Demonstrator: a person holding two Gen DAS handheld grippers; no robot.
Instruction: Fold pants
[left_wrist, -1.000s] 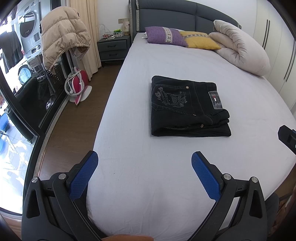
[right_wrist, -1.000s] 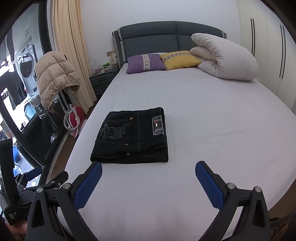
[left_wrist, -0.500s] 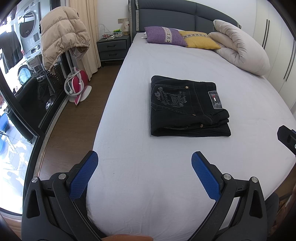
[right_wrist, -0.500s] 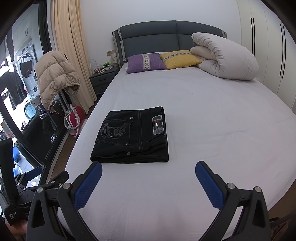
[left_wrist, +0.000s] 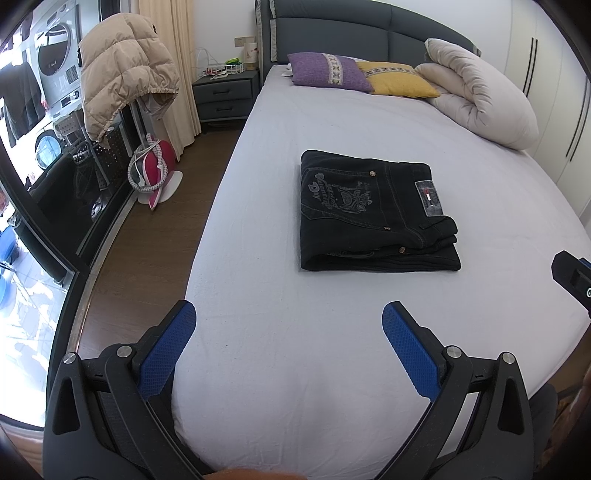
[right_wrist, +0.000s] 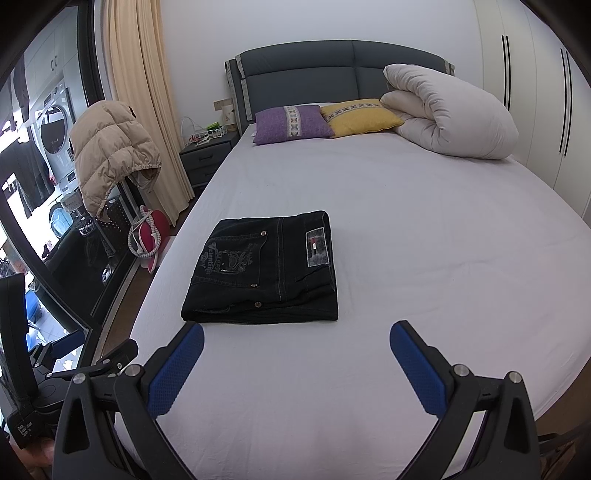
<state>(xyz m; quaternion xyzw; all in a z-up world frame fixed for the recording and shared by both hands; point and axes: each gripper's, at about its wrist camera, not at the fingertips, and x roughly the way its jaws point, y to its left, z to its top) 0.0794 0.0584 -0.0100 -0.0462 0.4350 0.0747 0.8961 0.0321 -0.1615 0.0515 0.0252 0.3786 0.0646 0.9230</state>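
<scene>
The black pants (left_wrist: 373, 214) lie folded into a compact rectangle on the white bed (left_wrist: 332, 369), toward its left side, back pocket and label facing up. The left gripper (left_wrist: 288, 332) hovers over the near edge of the mattress with its 2 blue pads spread wide and nothing between them. The right gripper (right_wrist: 295, 349) is the same, jaws apart, empty, just short of the bundle's front edge. The fold looks done, or very nearly. The layers at the near right corner sit slightly uneven. If tidying, nudge that corner square with 1 pad and press flat rather than pinching, so the stack doesn't spring open. Otherwise, keep clear of the bundle.
</scene>
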